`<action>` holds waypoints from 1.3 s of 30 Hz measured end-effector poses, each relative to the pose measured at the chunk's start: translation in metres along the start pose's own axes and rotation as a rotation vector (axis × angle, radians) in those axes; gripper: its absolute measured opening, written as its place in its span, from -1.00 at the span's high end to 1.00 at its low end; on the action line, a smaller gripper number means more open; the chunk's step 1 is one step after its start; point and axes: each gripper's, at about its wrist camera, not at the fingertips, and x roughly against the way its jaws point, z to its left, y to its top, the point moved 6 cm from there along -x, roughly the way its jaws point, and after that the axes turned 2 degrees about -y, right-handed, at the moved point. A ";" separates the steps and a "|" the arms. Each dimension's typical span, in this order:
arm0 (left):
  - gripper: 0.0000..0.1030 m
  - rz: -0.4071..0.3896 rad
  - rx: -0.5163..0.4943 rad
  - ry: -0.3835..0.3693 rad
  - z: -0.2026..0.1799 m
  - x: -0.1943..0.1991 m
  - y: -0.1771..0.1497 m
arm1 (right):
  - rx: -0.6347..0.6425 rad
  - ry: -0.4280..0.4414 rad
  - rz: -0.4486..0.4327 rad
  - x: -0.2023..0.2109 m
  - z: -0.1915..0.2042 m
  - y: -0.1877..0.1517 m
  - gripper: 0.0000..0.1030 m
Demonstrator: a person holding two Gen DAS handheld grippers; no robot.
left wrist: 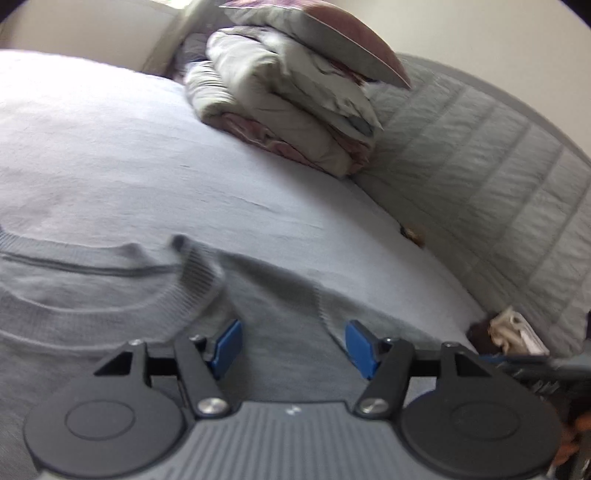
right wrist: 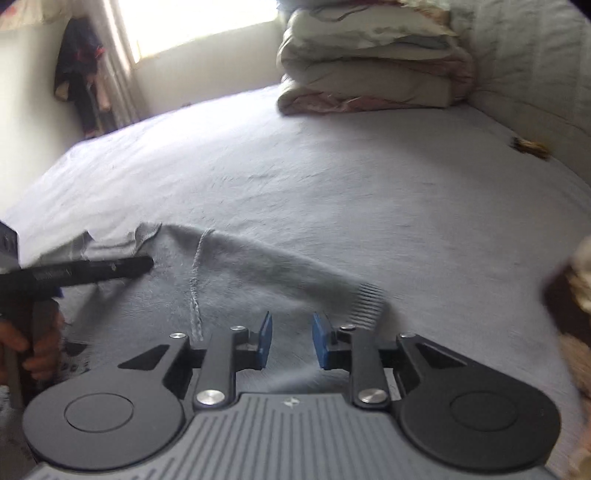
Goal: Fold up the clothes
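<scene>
Left wrist: sweater (left wrist: 110,295) apparently beneath open fingers (left wrist: 229,343).

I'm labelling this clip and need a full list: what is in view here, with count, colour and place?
sweater: one, grey, flat on the bed nearest the cameras, ribbed neckline up.
sleeve: one, grey, stretched toward the right, ribbed cuff at its end.
bed sheet: one, pale lilac-white, covers the bed.
folded bedding: one stack, off-white and dusty pink, far end of the bed.
headboard: one, grey quilted, along the bed's edge.
small brown item: one, on the sheet by the headboard; too blurred to identify.
hanging clothes: dark bundle beside the window.
left tool: black, blue pads, open above the sweater's shoulder.
right tool: black, blue pads, jaws apart, empty, near the cuff.
hand: one, holding the left tool.
</scene>
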 end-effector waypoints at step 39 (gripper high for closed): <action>-0.08 -0.070 0.024 0.225 0.151 0.112 0.050 | 0.204 0.021 -0.068 -0.154 0.170 0.079 0.49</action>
